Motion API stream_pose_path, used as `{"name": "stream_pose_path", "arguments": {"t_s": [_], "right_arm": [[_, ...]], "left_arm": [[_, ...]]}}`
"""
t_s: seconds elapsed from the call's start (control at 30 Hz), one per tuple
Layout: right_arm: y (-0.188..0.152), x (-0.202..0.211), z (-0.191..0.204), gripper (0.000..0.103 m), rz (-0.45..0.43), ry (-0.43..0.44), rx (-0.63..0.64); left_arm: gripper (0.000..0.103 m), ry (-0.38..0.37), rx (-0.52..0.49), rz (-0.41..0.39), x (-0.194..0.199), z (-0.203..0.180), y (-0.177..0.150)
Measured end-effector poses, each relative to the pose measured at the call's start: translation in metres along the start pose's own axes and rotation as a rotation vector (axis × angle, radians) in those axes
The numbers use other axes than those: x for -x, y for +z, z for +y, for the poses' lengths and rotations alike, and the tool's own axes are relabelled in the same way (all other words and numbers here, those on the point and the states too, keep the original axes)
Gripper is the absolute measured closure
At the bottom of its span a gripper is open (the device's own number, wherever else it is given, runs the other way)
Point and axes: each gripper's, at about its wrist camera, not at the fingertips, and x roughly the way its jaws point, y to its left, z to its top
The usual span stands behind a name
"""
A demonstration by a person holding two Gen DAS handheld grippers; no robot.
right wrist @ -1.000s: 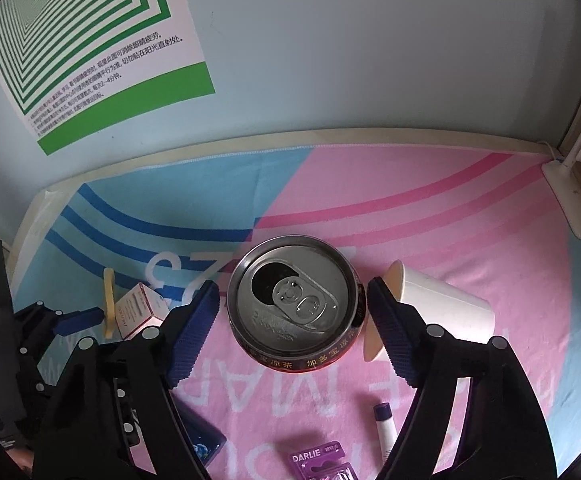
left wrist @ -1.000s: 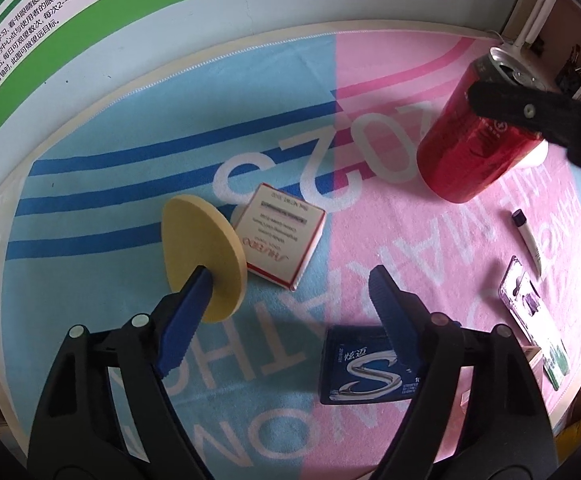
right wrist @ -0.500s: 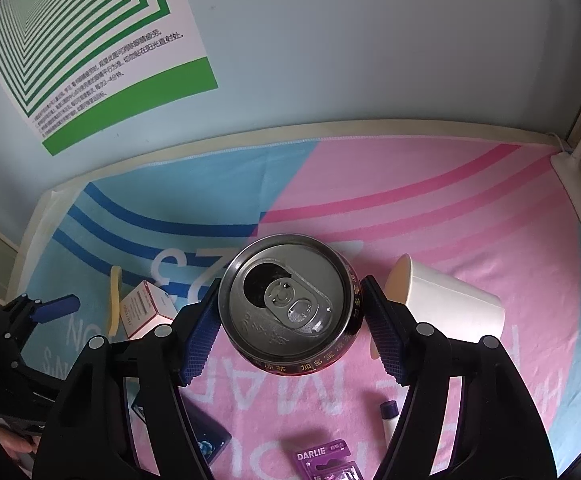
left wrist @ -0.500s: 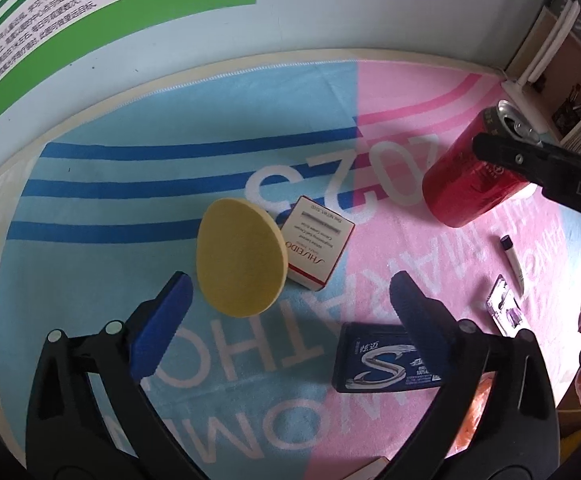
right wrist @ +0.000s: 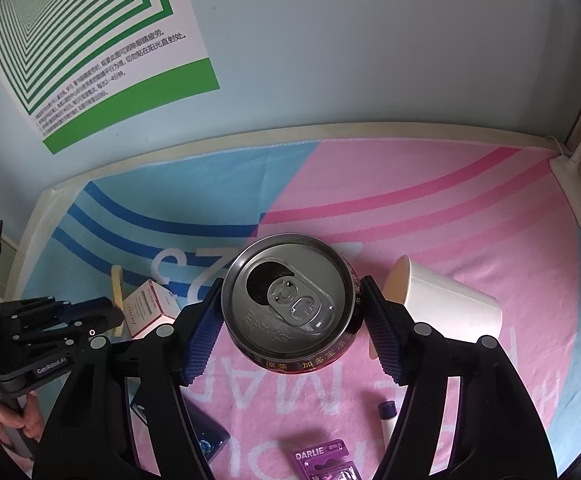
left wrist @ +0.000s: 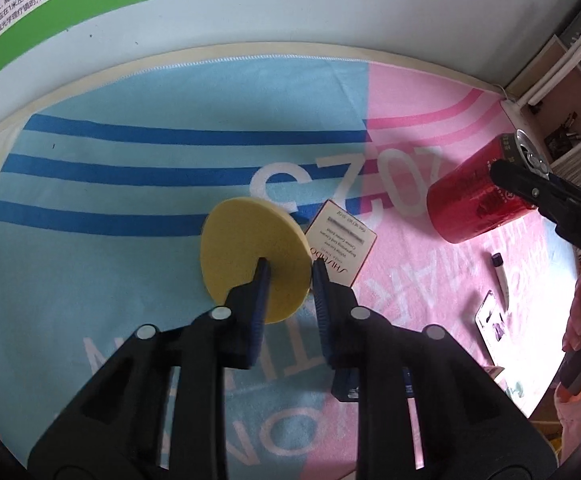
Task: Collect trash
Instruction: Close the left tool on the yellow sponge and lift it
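Note:
My left gripper (left wrist: 288,270) is shut on the lower edge of a round yellow sponge pad (left wrist: 246,248), which stands tilted on the mat. A small white and red carton (left wrist: 340,242) lies just right of it. My right gripper (right wrist: 292,300) is shut on an opened red drink can (right wrist: 288,300) and holds it upright; the can also shows in the left wrist view (left wrist: 474,200). The sponge pad (right wrist: 116,292) and carton (right wrist: 148,306) show at the left of the right wrist view.
A white paper cup (right wrist: 446,304) lies on its side right of the can. A dark blue gum pack (right wrist: 206,428), a purple-capped tube (right wrist: 386,416) and a purple DARLIE pack (right wrist: 324,460) lie near the front. The blue and pink mat (left wrist: 130,176) ends at a wall. A white lamp base (right wrist: 578,200) stands at far right.
My left gripper went from open beside the yellow pad to shut on its edge. My right gripper closed tighter on the can and kept it in place.

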Motion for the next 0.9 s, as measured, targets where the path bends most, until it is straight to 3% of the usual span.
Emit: {"name": "stream_pose_path", "arguments": {"t_s": [0.3,0.53,0.9], "right_arm": [[-0.004,0.001,0.006,0.036,0.011,0.004,0.016],[-0.007,0.007,0.009,0.036,-0.003,0.021,0.005],[-0.002,0.05,0.018,0.036,-0.083,0.041,0.031]], "left_arm": [[0.098,-0.048,-0.024,-0.042,0.017,-0.005,-0.004],[0.1,-0.043,-0.037,-0.05,0.025,-0.008,-0.004],[0.1,-0.029,-0.076,-0.123,0.062,-0.02,-0.01]]}}
